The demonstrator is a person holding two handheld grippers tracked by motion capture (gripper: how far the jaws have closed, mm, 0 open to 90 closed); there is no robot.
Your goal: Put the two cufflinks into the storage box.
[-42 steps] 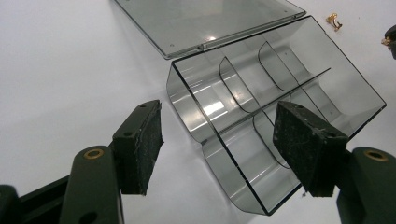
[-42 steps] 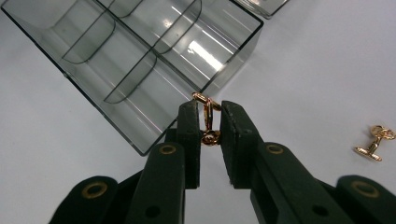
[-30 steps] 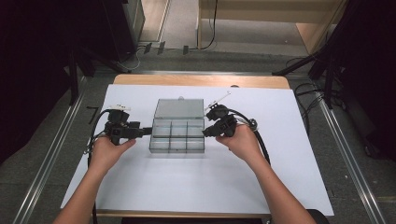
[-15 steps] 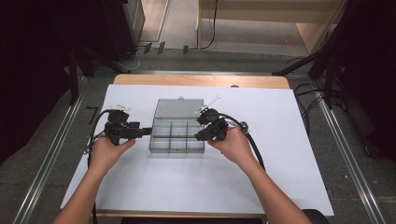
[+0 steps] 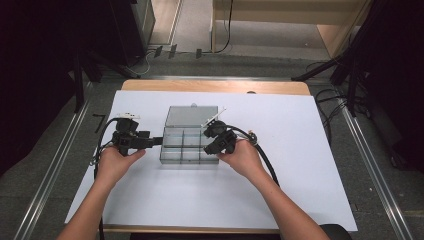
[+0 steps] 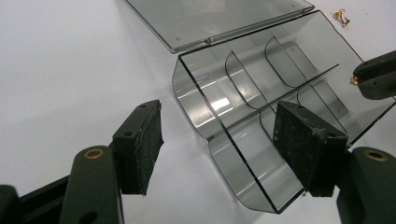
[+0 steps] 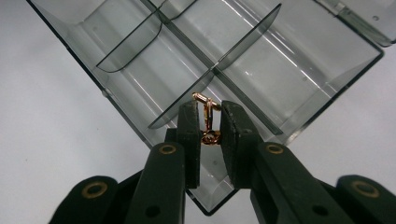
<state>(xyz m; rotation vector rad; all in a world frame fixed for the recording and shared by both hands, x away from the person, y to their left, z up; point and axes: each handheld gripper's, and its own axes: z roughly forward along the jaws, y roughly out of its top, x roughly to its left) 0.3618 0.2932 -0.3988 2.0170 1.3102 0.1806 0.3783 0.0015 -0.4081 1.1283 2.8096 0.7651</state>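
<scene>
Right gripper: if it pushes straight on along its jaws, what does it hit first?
Likely the clear organizer box: the right gripper, shut on a small gold clip, points at a corner compartment. Depth is unclear.

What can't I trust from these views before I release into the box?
- Gold clip: the right gripper pads cover its lower part in the right gripper view; too small in the high view.
- Organizer box: its near corner is cut off by the right gripper view's bottom edge, behind the jaws.
- Second gold piece: too small to identify.

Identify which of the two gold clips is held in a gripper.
The gold clip pinched between the right gripper jaws, over the clear compartment box. The other gold clip lies loose on the white table beyond the box's open lid.
</scene>
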